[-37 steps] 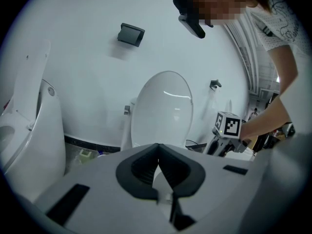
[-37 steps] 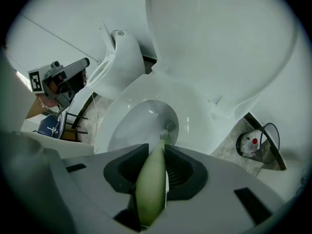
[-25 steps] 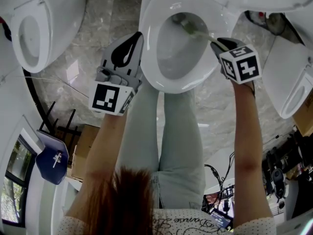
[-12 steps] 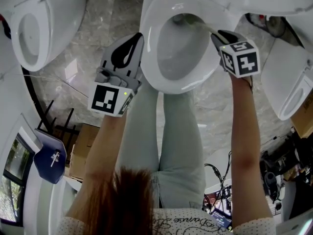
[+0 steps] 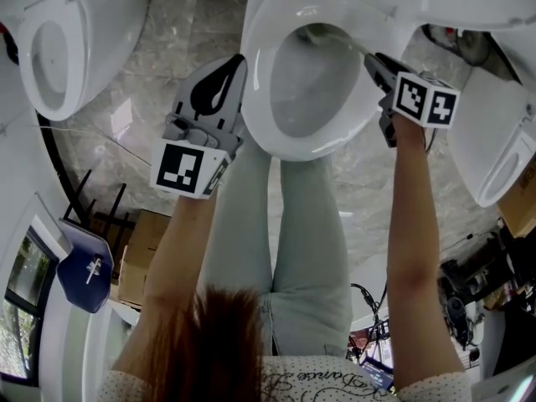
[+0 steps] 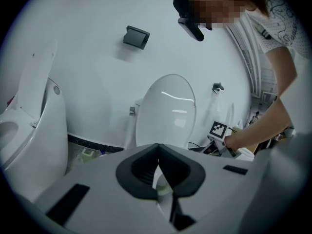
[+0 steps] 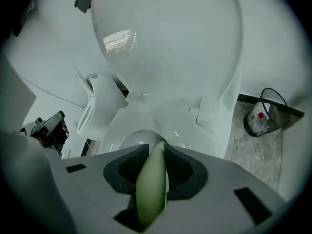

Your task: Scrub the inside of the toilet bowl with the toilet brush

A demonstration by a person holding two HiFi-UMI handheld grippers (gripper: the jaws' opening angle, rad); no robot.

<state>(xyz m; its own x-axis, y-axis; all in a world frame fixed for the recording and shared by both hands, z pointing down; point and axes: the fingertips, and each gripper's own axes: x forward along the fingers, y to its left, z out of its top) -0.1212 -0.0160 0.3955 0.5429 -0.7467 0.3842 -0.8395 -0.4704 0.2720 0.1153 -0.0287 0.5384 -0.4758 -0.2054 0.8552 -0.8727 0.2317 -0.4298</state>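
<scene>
The white toilet bowl (image 5: 258, 99) is open below me, its lid (image 6: 165, 111) raised. A pale green toilet brush reaches into it, the brush head (image 5: 313, 33) lying against the far inner wall. My right gripper (image 5: 373, 59) is at the bowl's right rim, shut on the brush handle (image 7: 151, 189), which runs out between its jaws toward the bowl (image 7: 139, 141). My left gripper (image 5: 235, 64) hovers just outside the left rim. It is shut and holds nothing (image 6: 158, 172).
More white toilets stand at the left (image 5: 50, 48) and right (image 5: 502, 149). The person's legs (image 5: 285, 241) are right in front of the bowl. A cardboard box (image 5: 138, 254) and cables (image 5: 377, 325) lie behind. A wire basket with a bottle (image 7: 263, 113) sits on the marble floor.
My right gripper has shifted to the right and slightly up, and the brush head has slid toward the bowl's far wall. The left gripper has stayed put.
</scene>
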